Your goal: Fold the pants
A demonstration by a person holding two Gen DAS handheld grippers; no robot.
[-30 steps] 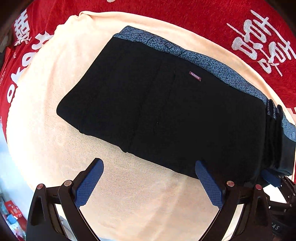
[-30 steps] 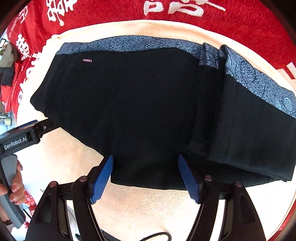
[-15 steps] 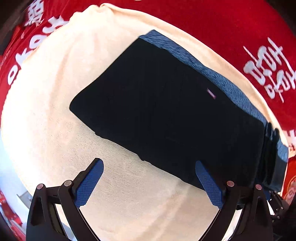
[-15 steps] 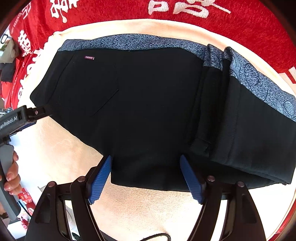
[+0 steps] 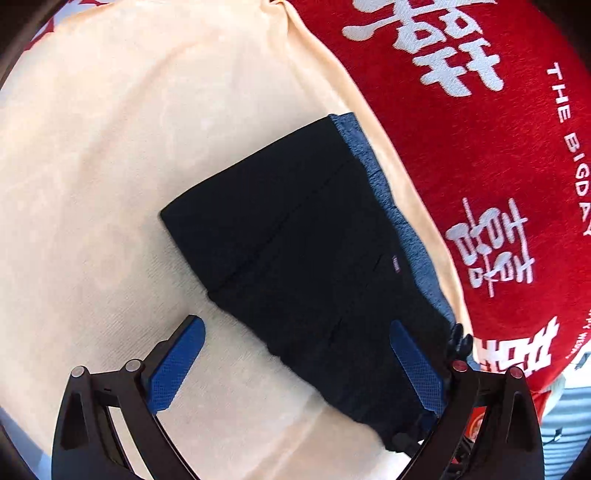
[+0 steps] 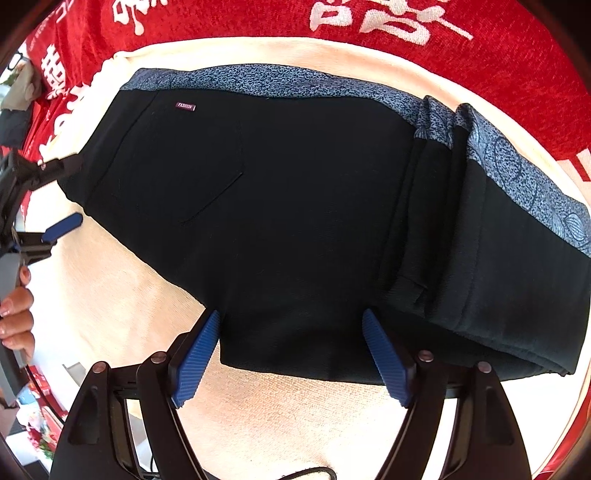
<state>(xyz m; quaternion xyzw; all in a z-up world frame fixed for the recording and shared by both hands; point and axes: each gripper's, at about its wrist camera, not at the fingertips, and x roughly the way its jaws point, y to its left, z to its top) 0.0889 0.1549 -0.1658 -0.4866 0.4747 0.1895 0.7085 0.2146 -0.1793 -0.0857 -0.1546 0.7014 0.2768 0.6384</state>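
Black pants (image 6: 295, 206) with a blue patterned waistband (image 6: 280, 83) lie folded flat on a cream towel (image 6: 280, 417). A folded stack of layers sits at their right end (image 6: 480, 258). My right gripper (image 6: 291, 354) is open and empty, its fingers straddling the near hem. My left gripper (image 5: 295, 354) is open and empty, raised above the pants (image 5: 314, 251); it shows at the left edge of the right wrist view (image 6: 55, 206), beside the pants' left end.
The cream towel (image 5: 110, 166) lies on a red cloth with white characters (image 5: 498, 166), which surrounds it at the back (image 6: 369, 22). A hand holds the left gripper's handle (image 6: 14, 317). Small red items lie at the lower left (image 6: 40, 384).
My left gripper has swung and pulled back to the left, so the pants look smaller and turned in its view. My right gripper has held nearly still at the hem.
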